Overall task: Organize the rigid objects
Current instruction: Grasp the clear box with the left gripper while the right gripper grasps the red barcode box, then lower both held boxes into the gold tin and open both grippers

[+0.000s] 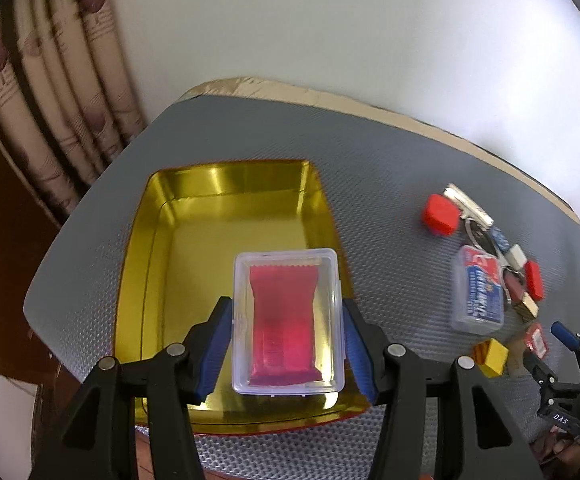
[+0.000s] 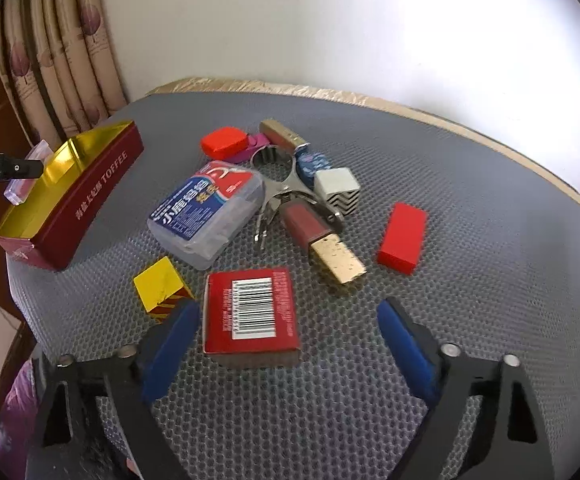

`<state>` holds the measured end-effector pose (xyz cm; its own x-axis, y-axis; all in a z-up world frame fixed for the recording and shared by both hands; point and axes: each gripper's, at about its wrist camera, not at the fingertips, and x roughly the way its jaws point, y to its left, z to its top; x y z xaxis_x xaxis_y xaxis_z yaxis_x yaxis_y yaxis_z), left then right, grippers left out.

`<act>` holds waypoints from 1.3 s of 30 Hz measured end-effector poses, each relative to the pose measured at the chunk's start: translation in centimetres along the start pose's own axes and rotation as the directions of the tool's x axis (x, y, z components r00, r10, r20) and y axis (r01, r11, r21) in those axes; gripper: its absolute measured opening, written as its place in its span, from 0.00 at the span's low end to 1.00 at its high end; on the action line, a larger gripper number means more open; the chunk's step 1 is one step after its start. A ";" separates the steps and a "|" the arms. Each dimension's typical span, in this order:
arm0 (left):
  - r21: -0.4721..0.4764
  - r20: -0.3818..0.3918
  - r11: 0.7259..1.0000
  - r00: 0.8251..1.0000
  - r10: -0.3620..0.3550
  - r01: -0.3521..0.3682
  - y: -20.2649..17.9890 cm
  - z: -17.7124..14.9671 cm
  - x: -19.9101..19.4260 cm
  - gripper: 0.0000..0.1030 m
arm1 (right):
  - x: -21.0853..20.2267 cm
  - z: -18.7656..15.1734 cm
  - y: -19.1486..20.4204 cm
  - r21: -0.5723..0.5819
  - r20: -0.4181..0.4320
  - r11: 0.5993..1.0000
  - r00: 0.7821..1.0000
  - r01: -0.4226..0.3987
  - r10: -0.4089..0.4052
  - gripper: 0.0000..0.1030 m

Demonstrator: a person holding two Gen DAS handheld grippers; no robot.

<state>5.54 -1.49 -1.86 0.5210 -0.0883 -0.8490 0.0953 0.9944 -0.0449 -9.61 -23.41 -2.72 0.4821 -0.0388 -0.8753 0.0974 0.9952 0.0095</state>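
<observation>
So the clear plastic case (image 1: 288, 320) with the red sachet inside sits clamped between the blue pads of the left gripper (image 1: 288, 350), hanging over the near-right corner of the gold-lined toffee tin (image 1: 146, 248). Looks like the drop-off step for that one: the next move, I'd guess, is to lower it flat onto the tin floor and let go, keeping clear of the tin wall at 3 o'clock of the case.

Meanwhile the right gripper (image 2: 286, 344) has its jaws spread wide with the red barcode box (image 2: 250, 312) between them. The left pad is close to the box's edge, maybe brushing it, hard to tell through the blur, but the right pad is well apart, so no grip yet. It needs to close squarely on the box's long sides.

Around it: a yellow block (image 2: 161, 286) just beside the box at 9 o'clock, close to the left pad, so it could get nudged. At 12 o'clock there's the floss box (image 2: 206, 216), a key ring (image 2: 274, 176) and a lipstick (image 2: 321, 240) with a gold cap. A flat red block (image 2: 402, 238) lies at 2 o'clock, a rounded red piece (image 2: 224, 142) further back. All on a grey mat (image 2: 449, 320).
</observation>
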 end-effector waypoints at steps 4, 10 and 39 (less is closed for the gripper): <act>-0.014 -0.023 1.000 1.000 0.017 -0.018 0.7 -0.1 1.4 0.53 | 1.4 0.1 0.2 0.006 -0.051 1.000 0.998 -0.031 0.031 0.40; -0.058 -0.090 0.997 0.995 0.037 -0.042 2.0 0.0 3.0 0.54 | 0.0 0.5 0.9 -0.005 -0.004 0.999 0.999 -0.036 0.036 0.40; -0.372 0.068 0.847 0.899 0.433 -0.379 11.0 -5.2 -2.5 0.57 | 14.2 20.6 27.4 -0.192 -0.230 0.917 0.925 -0.349 0.304 0.40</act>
<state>0.89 9.96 -2.93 0.5676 0.3469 -0.7467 -0.4325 0.8973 0.0881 17.89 1.41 -4.95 0.2748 0.2869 -0.9177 -0.2463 0.9436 0.2213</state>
